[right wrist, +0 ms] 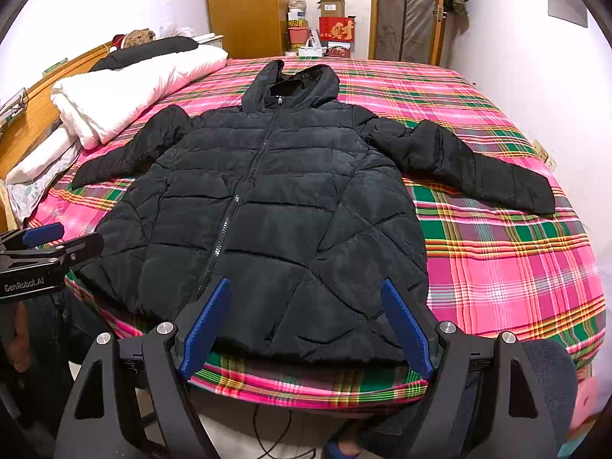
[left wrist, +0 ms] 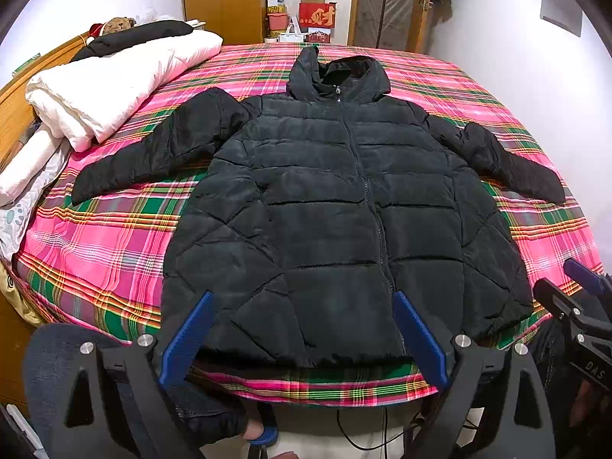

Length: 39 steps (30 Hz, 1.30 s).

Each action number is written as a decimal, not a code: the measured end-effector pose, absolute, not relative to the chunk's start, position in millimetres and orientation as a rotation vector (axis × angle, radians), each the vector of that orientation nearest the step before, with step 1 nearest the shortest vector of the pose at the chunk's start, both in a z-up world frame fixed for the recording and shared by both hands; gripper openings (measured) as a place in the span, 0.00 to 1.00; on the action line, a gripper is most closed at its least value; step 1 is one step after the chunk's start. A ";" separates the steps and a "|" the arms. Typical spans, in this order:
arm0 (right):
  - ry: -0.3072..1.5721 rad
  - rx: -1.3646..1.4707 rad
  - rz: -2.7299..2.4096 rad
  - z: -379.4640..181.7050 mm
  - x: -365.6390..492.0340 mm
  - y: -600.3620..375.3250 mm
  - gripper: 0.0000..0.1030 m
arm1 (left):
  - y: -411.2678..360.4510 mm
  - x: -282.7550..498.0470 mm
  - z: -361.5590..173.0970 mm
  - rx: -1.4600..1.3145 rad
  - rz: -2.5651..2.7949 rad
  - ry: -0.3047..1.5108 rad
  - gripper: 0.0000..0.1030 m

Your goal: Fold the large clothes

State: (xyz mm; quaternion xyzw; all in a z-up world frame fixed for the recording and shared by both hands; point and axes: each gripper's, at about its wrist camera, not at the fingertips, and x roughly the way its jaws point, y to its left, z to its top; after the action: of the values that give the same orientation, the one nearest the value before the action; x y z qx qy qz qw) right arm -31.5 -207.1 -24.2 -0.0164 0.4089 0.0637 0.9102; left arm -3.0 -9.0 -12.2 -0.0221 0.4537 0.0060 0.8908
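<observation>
A black hooded puffer jacket [left wrist: 336, 206] lies zipped and face up on the pink plaid bedsheet [left wrist: 114, 237], sleeves spread, its hem just ahead of both grippers. The left gripper [left wrist: 304, 302] and right gripper [right wrist: 306, 287] hover spread wide, holding nothing. A folded white duvet [right wrist: 130, 88] sits far ahead, to their left

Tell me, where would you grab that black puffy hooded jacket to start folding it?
Take the black puffy hooded jacket by a sleeve cuff, coming from the outer side. Both sleeves lie spread flat and clear of the body, so the thin cuff edge suits an open claw.
</observation>
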 end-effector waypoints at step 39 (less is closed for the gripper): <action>0.867 -0.029 0.148 -31.1 -10.8 -201.1 0.78 | 11.1 22.3 -22.7 -0.070 0.004 0.956 0.92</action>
State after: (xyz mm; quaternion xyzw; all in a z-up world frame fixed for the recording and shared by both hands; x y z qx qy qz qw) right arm -10.8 -201.1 -31.1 -0.0142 0.4195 0.0717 0.9048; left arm 22.3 11.1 -22.7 -0.0339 0.4600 0.0020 0.8873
